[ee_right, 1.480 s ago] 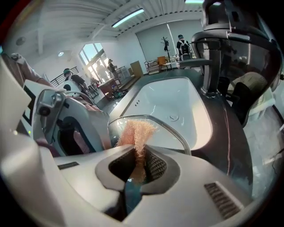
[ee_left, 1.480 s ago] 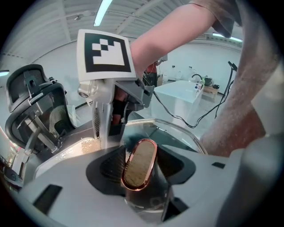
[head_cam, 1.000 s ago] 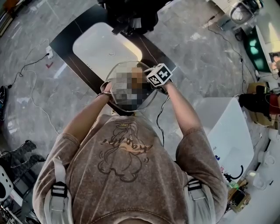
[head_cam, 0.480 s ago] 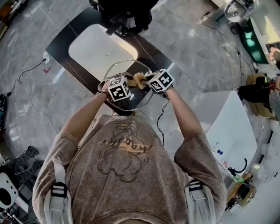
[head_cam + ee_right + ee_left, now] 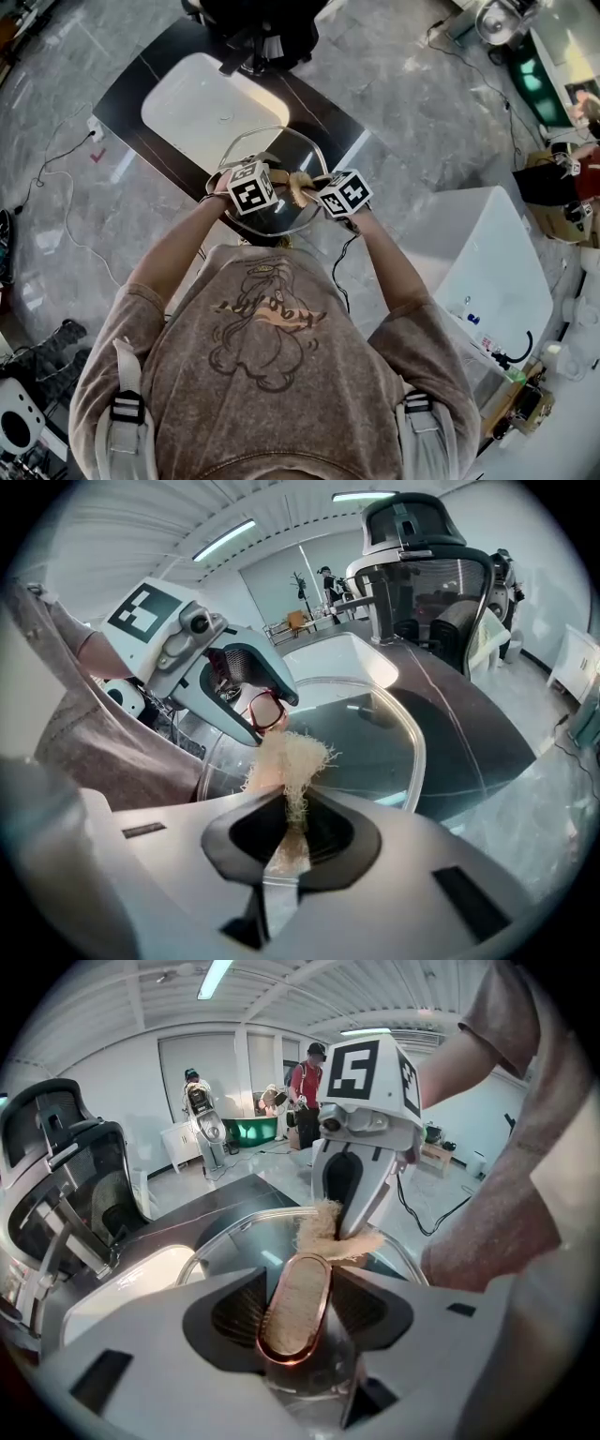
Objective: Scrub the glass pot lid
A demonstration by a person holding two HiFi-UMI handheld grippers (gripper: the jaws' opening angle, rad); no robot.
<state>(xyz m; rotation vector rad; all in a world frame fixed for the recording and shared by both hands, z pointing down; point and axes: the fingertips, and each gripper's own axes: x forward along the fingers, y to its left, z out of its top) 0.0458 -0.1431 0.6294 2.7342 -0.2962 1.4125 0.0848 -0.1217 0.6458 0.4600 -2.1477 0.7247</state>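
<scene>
The person wears a faded brown-grey short-sleeved T-shirt (image 5: 272, 394) bearing a darker line drawing (image 5: 267, 319), possibly a cartoon figure. Grey webbing straps with black buckles (image 5: 127, 405) sit on both shoulders. The light-grey left gripper (image 5: 265, 710) and right gripper (image 5: 349, 1227) each carry a white cube with black square markers (image 5: 251, 185).

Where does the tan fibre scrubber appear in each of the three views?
Head view: scrubber upper centre, over the glass pot lid.
Left gripper view: scrubber at centre, beyond the lid knob.
Right gripper view: scrubber at centre, clamped between the jaws.
Shared landmark: the lid's rim.
</scene>
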